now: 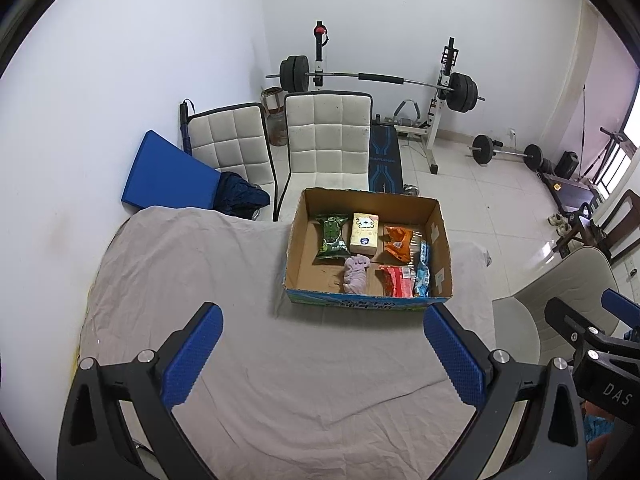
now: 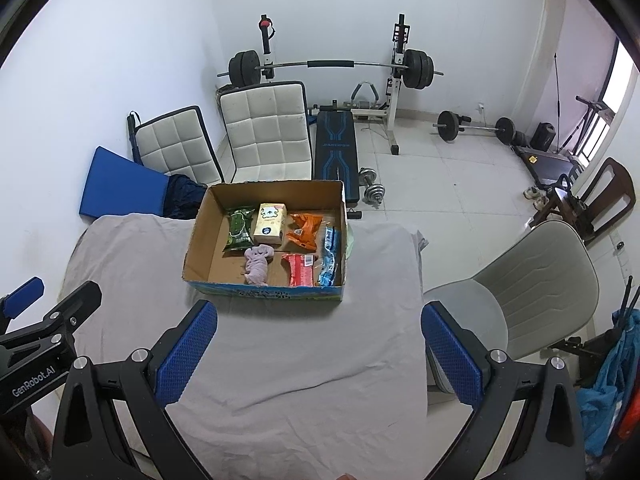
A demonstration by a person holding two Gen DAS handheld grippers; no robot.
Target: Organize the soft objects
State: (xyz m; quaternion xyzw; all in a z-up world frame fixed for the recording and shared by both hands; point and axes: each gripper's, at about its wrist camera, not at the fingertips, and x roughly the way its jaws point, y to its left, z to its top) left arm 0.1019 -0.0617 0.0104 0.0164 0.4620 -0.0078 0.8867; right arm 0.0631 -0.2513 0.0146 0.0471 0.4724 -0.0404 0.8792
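Observation:
A cardboard box [image 1: 298,248] [image 2: 196,236] stands on the cloth-covered table [image 1: 240,340] [image 2: 280,360]. Inside lie a green snack bag [image 1: 331,237] [image 2: 239,229], a yellow tissue pack [image 1: 364,233] [image 2: 271,218], an orange packet [image 1: 398,243] [image 2: 305,231], a red packet [image 1: 397,281] [image 2: 299,269], a blue packet [image 1: 422,272] [image 2: 330,258] and a purple soft toy [image 1: 356,274] [image 2: 257,264]. My left gripper [image 1: 322,356] and right gripper [image 2: 318,354] are both open and empty, held above the cloth in front of the box.
Two white padded chairs [image 1: 328,136] [image 2: 266,128] stand behind the table, with a blue mat [image 1: 168,172] at the wall. A grey chair [image 2: 532,280] stands to the right. A weight bench with barbell [image 2: 332,68] and dumbbells [image 2: 372,184] is on the floor beyond.

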